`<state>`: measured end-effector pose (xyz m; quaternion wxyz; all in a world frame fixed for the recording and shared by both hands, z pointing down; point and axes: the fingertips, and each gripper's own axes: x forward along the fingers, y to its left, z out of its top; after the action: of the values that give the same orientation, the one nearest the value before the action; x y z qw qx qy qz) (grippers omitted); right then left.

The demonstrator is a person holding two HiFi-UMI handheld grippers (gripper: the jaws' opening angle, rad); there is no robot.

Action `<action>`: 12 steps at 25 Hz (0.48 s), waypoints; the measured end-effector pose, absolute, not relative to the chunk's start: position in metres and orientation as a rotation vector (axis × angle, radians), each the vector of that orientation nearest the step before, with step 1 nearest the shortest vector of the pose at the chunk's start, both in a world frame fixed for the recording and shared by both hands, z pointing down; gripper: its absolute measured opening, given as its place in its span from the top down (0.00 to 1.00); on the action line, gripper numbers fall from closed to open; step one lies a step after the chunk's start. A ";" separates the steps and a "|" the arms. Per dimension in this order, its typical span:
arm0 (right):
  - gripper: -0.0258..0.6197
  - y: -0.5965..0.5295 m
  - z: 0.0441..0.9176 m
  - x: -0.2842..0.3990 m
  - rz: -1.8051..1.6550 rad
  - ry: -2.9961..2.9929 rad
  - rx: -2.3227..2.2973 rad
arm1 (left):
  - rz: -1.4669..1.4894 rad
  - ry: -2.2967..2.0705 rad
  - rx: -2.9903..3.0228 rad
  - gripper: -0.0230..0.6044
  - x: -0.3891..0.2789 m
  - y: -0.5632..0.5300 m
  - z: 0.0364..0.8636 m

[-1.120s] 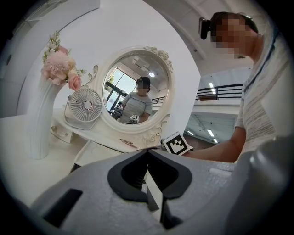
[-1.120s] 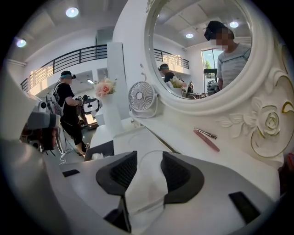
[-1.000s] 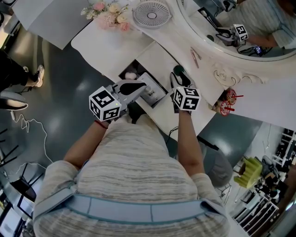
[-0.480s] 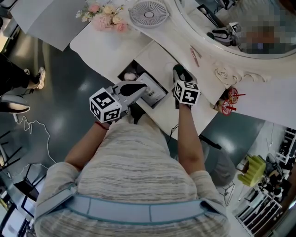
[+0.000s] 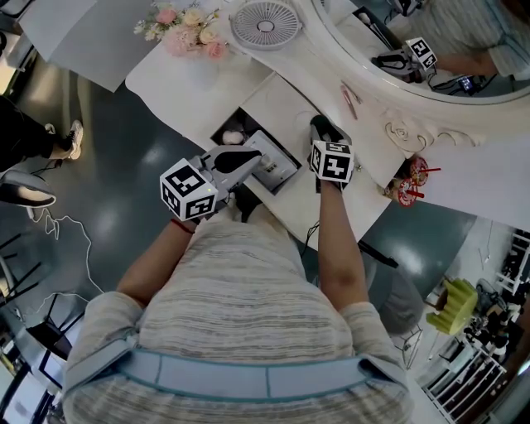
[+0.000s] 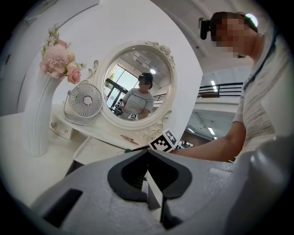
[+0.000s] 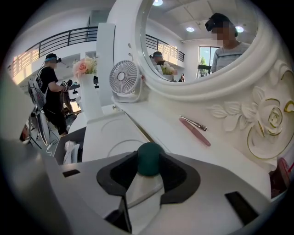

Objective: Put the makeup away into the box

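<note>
Two grippers: right gripper clamped on one dark green makeup ball, left gripper closed, empty.

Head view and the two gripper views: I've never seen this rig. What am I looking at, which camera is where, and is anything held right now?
There is no robot here: a person holds a two-jaw tool in each hand. The head view looks down from the person's head onto a white table with a mirror, a fan, flowers and an open box. Each gripper view rides on its tool and looks along its jaws. The left gripper has its jaws together with nothing between them. The right gripper has its jaws on a green cap, apparently of a white bottle. A pink pen lies beyond it, near the mirror.
</note>
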<state>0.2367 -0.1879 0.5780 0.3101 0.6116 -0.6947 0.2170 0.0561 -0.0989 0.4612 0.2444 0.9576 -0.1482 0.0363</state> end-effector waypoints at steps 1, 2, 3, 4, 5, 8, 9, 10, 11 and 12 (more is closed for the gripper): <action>0.75 -0.188 0.578 0.237 0.576 -1.836 1.614 | 0.099 -0.406 2.614 0.94 0.056 -0.099 0.461; 0.76 -0.188 0.578 0.237 0.580 -1.838 1.613 | 0.098 -0.408 2.614 0.94 0.056 -0.099 0.461; 0.76 -0.188 0.579 0.237 0.583 -1.840 1.612 | 0.096 -0.409 2.614 0.94 0.055 -0.098 0.461; 0.77 -0.188 0.579 0.237 0.586 -1.841 1.611 | 0.095 -0.410 2.615 0.94 0.055 -0.098 0.460; 0.77 -0.188 0.579 0.237 0.588 -1.842 1.610 | 0.094 -0.411 2.615 0.94 0.055 -0.098 0.460; 0.81 -0.189 0.579 0.237 0.590 -1.841 1.601 | 0.091 -0.412 2.617 0.94 0.055 -0.097 0.459; 0.83 -0.190 0.579 0.236 0.590 -1.840 1.597 | 0.091 -0.413 2.618 0.94 0.055 -0.097 0.459; 0.85 -0.190 0.579 0.236 0.591 -1.839 1.594 | 0.090 -0.414 2.618 0.94 0.055 -0.096 0.459; 0.87 -0.190 0.579 0.235 0.590 -1.839 1.591 | 0.090 -0.416 2.618 0.94 0.054 -0.096 0.459; 0.88 -0.191 0.579 0.234 0.589 -1.839 1.587 | 0.090 -0.418 2.618 0.94 0.054 -0.095 0.459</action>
<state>0.2339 -0.1907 0.5792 0.3154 0.6025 -0.6982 0.2235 0.0536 -0.0952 0.4587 0.2422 0.9575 -0.1529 0.0331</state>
